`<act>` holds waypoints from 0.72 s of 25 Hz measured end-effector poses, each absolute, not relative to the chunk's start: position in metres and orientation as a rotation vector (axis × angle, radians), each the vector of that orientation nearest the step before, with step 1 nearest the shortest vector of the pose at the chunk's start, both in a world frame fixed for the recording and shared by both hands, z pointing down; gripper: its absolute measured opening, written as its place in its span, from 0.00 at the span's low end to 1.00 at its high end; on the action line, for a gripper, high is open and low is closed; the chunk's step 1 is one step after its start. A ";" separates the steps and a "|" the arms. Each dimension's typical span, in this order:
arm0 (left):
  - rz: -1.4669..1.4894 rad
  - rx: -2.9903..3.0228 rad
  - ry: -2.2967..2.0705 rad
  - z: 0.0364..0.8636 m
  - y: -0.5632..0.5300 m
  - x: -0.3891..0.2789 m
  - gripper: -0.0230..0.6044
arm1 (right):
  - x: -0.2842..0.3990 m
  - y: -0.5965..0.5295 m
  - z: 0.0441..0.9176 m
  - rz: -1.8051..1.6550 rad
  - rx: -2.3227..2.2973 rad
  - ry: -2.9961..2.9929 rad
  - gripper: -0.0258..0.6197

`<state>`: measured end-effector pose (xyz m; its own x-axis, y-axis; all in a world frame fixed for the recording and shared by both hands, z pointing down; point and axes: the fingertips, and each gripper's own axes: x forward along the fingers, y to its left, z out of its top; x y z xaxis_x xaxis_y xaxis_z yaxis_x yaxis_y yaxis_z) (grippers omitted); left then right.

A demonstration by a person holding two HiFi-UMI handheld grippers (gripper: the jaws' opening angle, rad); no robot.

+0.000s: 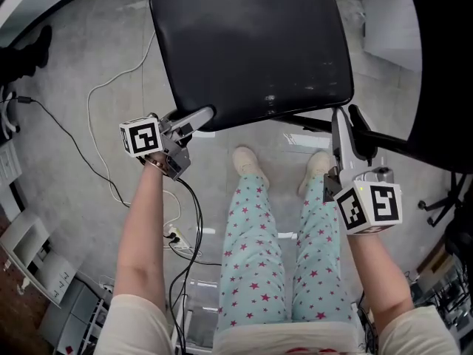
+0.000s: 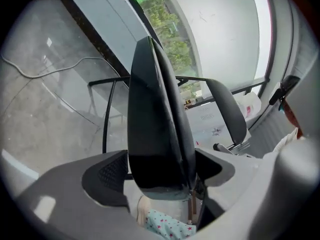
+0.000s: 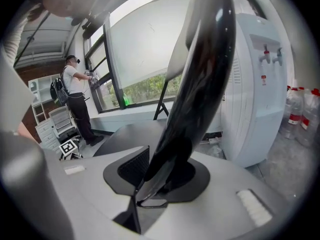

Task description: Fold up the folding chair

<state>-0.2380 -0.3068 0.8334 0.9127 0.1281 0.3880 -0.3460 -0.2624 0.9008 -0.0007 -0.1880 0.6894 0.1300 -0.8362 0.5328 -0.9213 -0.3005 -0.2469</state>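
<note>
1. Your chair [image 1: 251, 43] stands on the floor [image 1: 66, 65] just ahead of your feet. Its seat is a broad black slab with rounded corners and a dull sheen, and it faces up at you.
2. Your left gripper [image 1: 201, 115] is clamped on the seat's near left corner. In the left gripper view the seat [image 2: 155, 124] stands edge-on, a thick dark pad that fills the gap, with both ribbed pads against it.
3. Your right gripper [image 1: 338, 124] is closed partway on a glossy, curved black panel [image 3: 200, 84] at the chair's near right corner, and its pads press both faces. Seat or back — you can't tell from that view.
4. A thin black tube frame [image 2: 105, 119] shows past the seat in the left gripper view. From your head the seat hides most of it.
5. The seat's far edge is cut off at the top of the head view.
6. The floor is mottled grey concrete with a thin white cable [image 1: 90, 98] looping across it.
</note>
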 end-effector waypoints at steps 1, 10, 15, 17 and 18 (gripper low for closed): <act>0.440 1.762 -0.151 0.834 -0.305 -0.237 0.71 | 0.003 -0.190 0.684 0.887 2.276 -1.772 0.23; 0.327 1.722 -0.139 0.825 -0.304 -0.236 0.55 | 0.028 -0.198 0.654 0.945 2.490 -1.744 0.09; 0.346 1.680 -0.154 0.824 -0.300 -0.236 0.54 | 0.028 -0.199 0.653 0.957 2.474 -1.778 0.08; 0.350 1.663 -0.170 0.822 -0.299 -0.235 0.54 | 0.028 -0.199 0.652 0.960 2.465 -1.785 0.08; 0.352 1.655 -0.180 0.821 -0.298 -0.235 0.55 | 0.028 -0.200 0.652 0.961 2.461 -1.786 0.08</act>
